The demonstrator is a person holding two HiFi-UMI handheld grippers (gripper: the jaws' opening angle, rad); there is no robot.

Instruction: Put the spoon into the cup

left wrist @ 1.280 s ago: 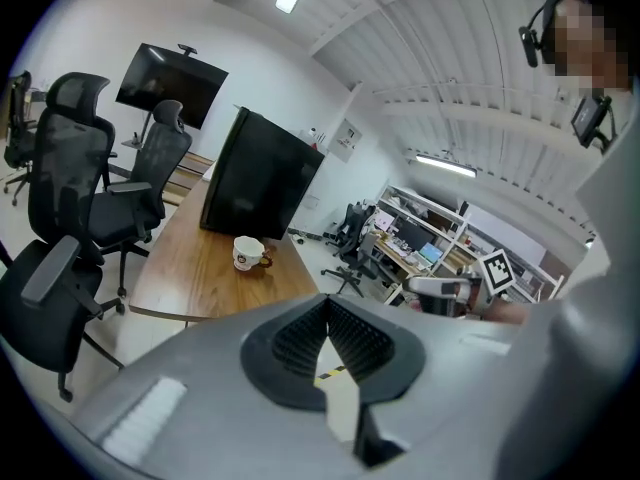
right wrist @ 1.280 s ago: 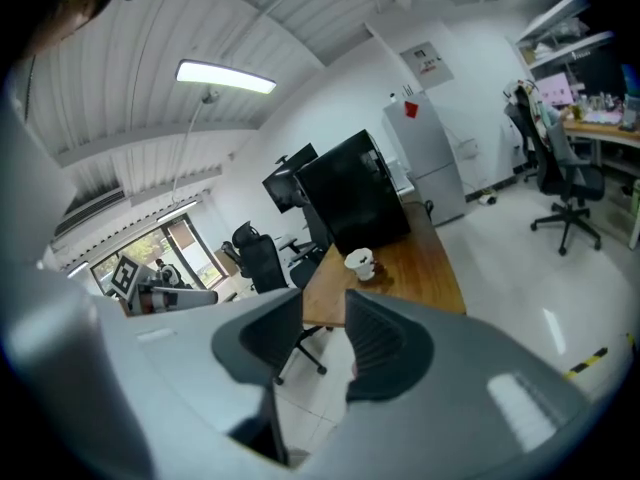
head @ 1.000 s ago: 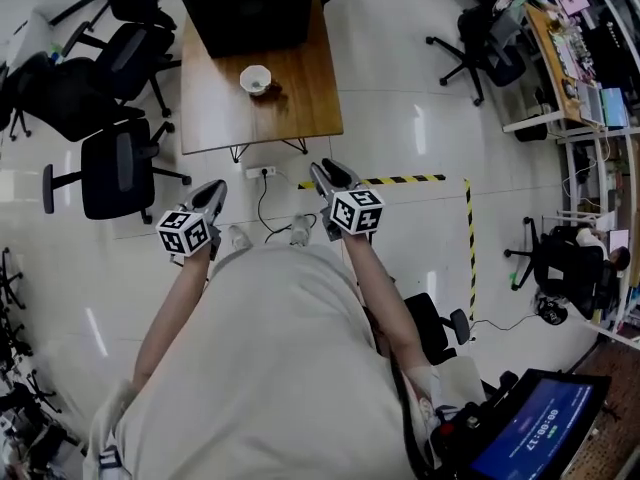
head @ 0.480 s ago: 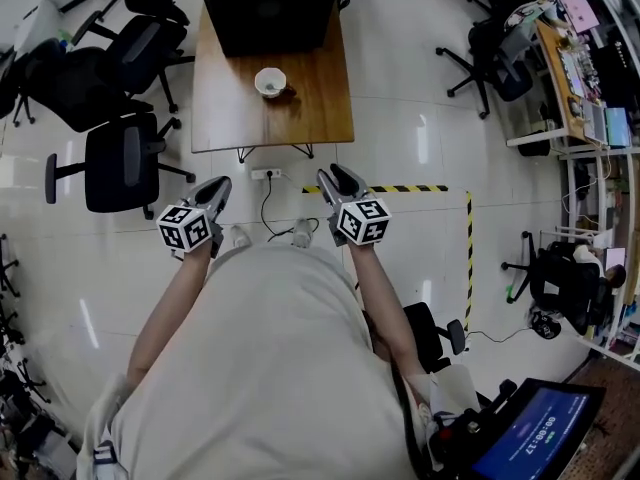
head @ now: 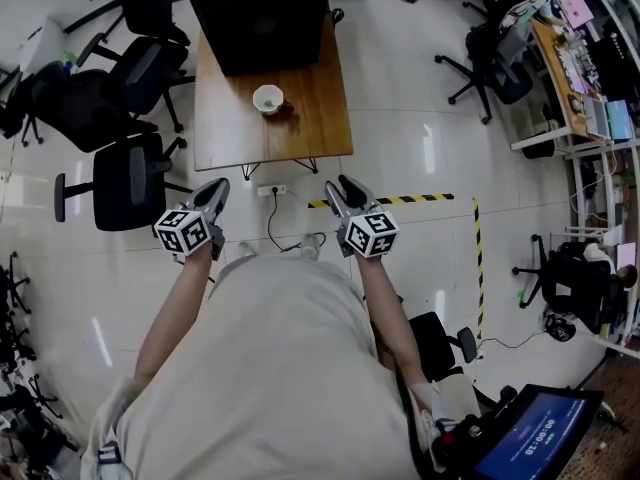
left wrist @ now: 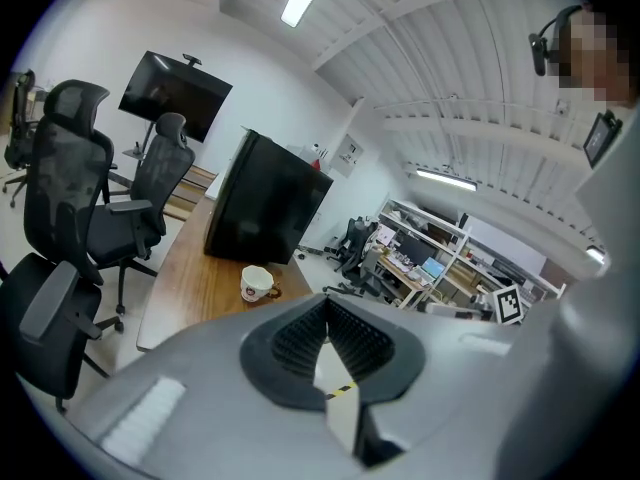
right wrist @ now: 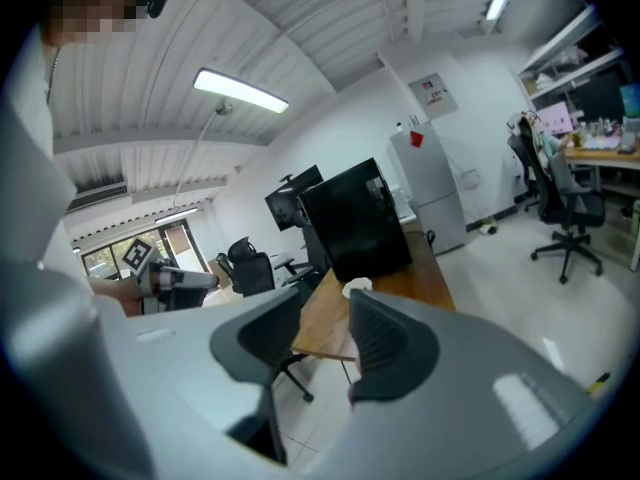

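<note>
A white cup [head: 268, 98] stands on the wooden table [head: 310, 118], well ahead of both grippers. It also shows small in the left gripper view as the cup [left wrist: 257, 284] and the right gripper view as the cup [right wrist: 357, 287]. I cannot make out a spoon. My left gripper [head: 219, 185] hangs over the floor short of the table, its jaw tips touching and nothing held, as the left gripper [left wrist: 324, 304] view confirms. My right gripper [head: 341, 185] is beside it; its jaws have just been opening and stand apart with nothing between them in the right gripper [right wrist: 325, 303] view.
A large black box [head: 265, 13] fills the far half of the table. Black office chairs [head: 125, 173] stand left of the table. A cable and socket [head: 272, 192] lie on the floor near the table's front edge, and yellow-black tape [head: 420, 200] runs to the right.
The right gripper's jaws have spread a little wider. Both grippers have shifted slightly in the picture while still held short of the table. The cup has not moved.
</note>
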